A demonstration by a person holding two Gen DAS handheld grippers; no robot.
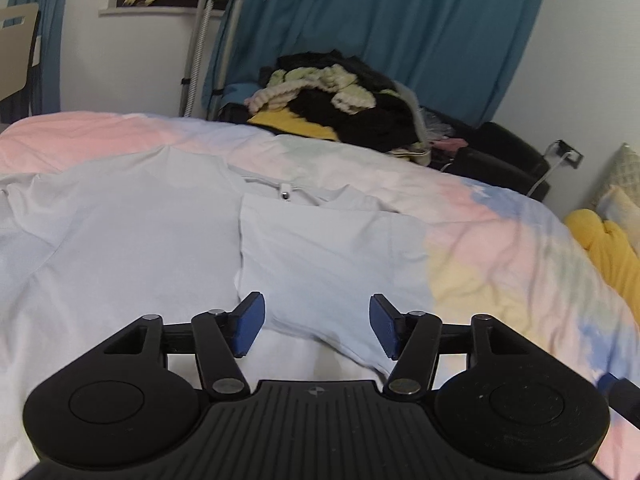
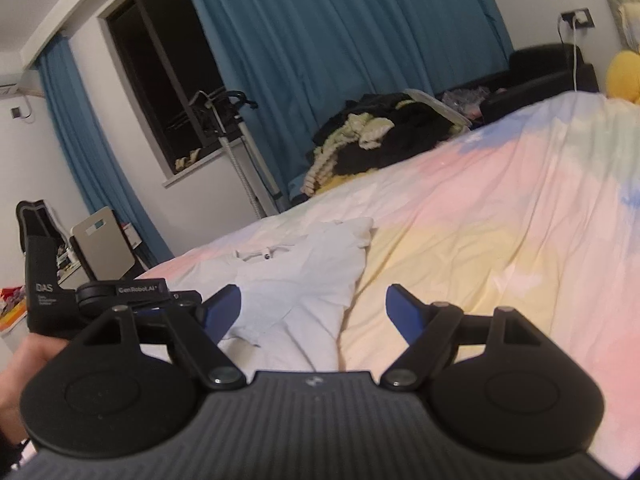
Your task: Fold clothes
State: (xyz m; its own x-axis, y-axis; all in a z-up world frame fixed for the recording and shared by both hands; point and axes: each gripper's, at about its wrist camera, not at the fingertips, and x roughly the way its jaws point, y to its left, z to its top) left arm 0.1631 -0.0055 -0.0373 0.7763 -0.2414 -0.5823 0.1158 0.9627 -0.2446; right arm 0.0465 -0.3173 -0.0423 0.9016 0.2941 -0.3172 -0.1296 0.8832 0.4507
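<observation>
Your left tongs [image 1: 317, 326] and right tongs [image 2: 313, 312] gaped empty over the white shirt [image 1: 160, 216] on the pastel bed [image 1: 500, 248] beside teal curtains [image 1: 400, 32].

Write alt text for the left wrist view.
A white T-shirt lies on a pastel bed cover, its right side folded over the middle. The left gripper hovers above it, jaws open and empty. Behind the bed, a clothes pile sits before teal curtains.
</observation>
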